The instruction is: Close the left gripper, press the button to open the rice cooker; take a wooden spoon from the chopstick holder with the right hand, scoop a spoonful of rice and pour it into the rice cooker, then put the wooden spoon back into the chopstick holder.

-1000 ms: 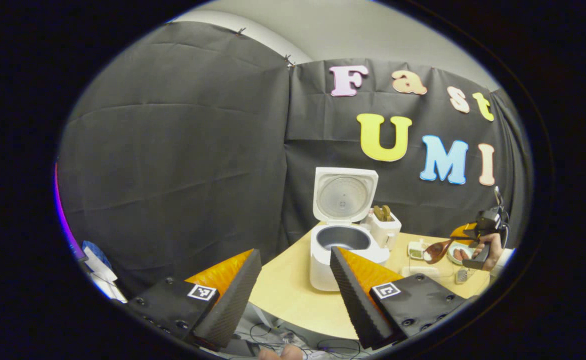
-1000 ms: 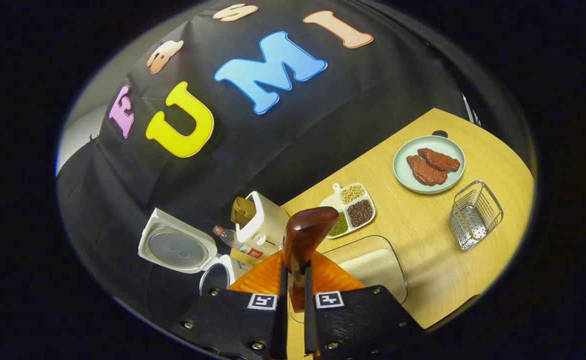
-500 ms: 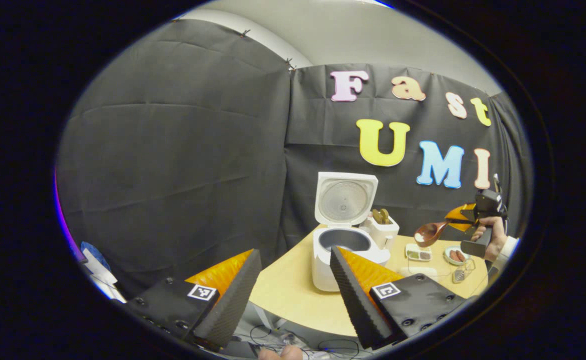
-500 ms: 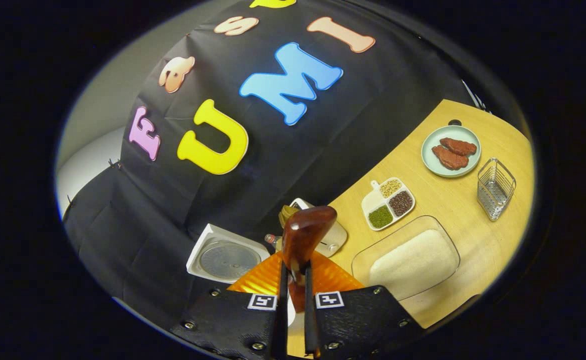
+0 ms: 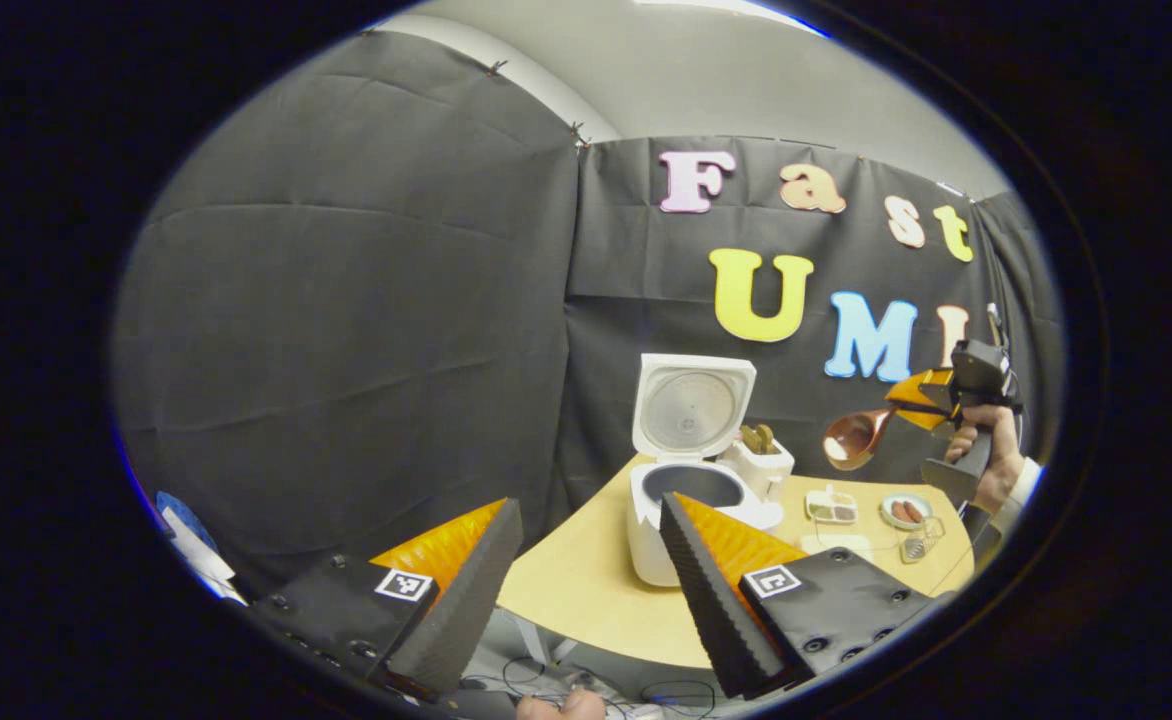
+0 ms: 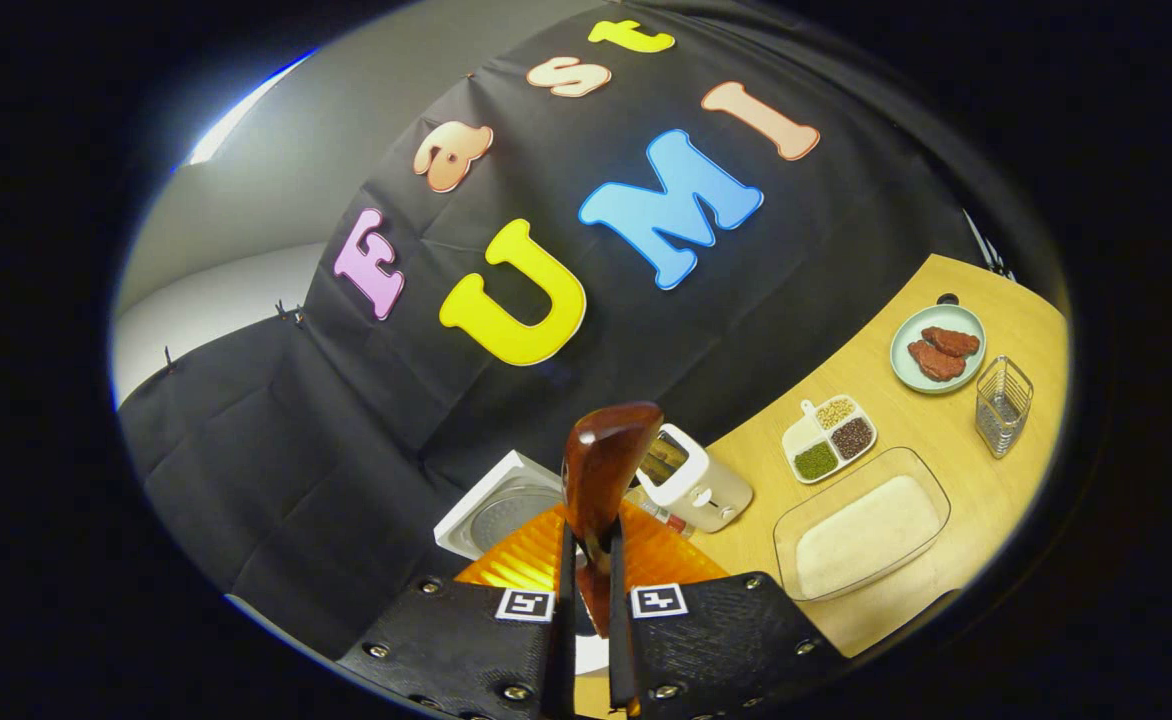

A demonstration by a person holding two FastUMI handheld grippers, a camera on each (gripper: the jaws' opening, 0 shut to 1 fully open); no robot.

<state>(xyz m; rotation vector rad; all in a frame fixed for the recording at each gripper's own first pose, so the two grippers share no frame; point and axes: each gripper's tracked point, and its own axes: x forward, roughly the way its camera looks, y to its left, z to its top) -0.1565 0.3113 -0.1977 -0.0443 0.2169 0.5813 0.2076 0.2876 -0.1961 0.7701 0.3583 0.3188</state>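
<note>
Change: spoon (image 5: 851,438) now higher than a second ago, raised well above table (image 5: 586,590), right of cooker (image 5: 691,485); scoop apparently done, carry to cooker pending.
Cooker: lid up, pot exposed.
Right gripper (image 6: 586,560): jaws clamped on spoon handle.
Left gripper (image 5: 586,580): jaws wide apart, empty.
Rice tray (image 6: 861,525): on table.

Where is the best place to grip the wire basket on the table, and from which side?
Probably the top rim of one long wall of the wire basket, coming from above. It stands upright with its open mouth up, apart from the plate, so one finger can slip inside and one outside.
</note>
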